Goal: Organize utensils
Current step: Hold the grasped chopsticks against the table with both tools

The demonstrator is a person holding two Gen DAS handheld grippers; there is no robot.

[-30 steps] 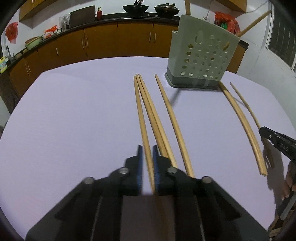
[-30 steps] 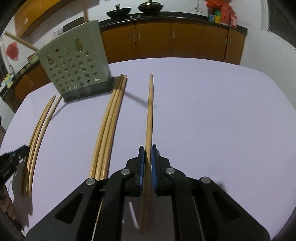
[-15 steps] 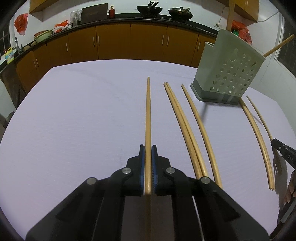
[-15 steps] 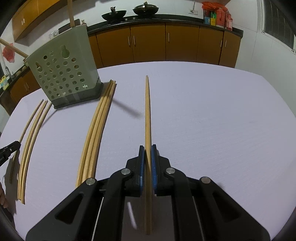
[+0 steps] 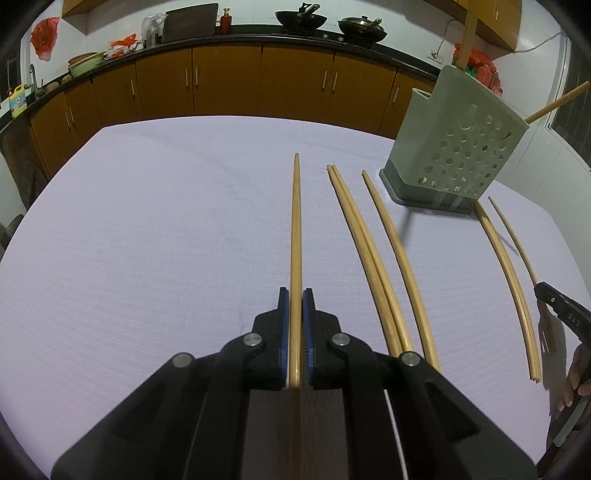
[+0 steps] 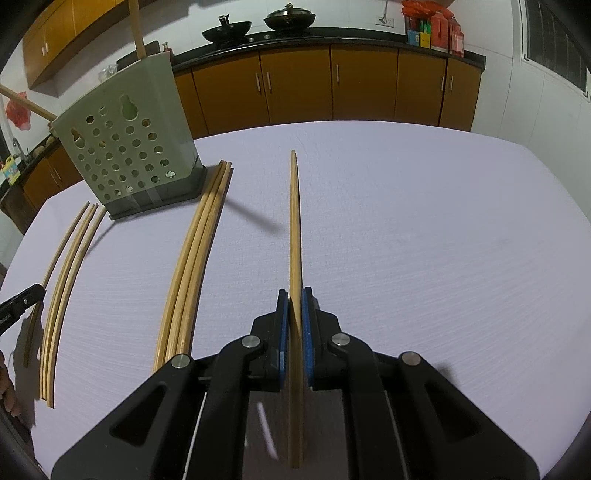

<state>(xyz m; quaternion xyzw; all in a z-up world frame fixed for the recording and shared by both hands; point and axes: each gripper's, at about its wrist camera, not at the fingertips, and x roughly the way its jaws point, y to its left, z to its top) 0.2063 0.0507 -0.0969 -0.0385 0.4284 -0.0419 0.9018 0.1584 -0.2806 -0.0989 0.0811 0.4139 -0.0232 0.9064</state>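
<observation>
Clearly light, stiff, slippery: left claw (image 5: 295, 310) pinching one chopstick (image 5: 296, 229) low, right claw (image 6: 294, 310) pinching another chopstick (image 6: 294, 221) likewise; worth gripping nearer mid-length

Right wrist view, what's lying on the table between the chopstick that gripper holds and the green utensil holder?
A bundle of chopsticks lies side by side on the tablecloth, between the held chopstick and the utensil holder, its far end near the holder's base.

Table: pale lilac cloth (image 5: 147, 240) covered it | Cabinets: orange-brown doors (image 5: 225, 85) ran under a dark counter (image 5: 236, 38) along the far wall | Walls: white tile (image 5: 251, 14) | Counter: two dark woks (image 6: 258, 24), a green bowl (image 5: 86, 63) | Window (image 6: 554, 40): dark, at right | Wall cupboards (image 6: 48, 40) above.
</observation>
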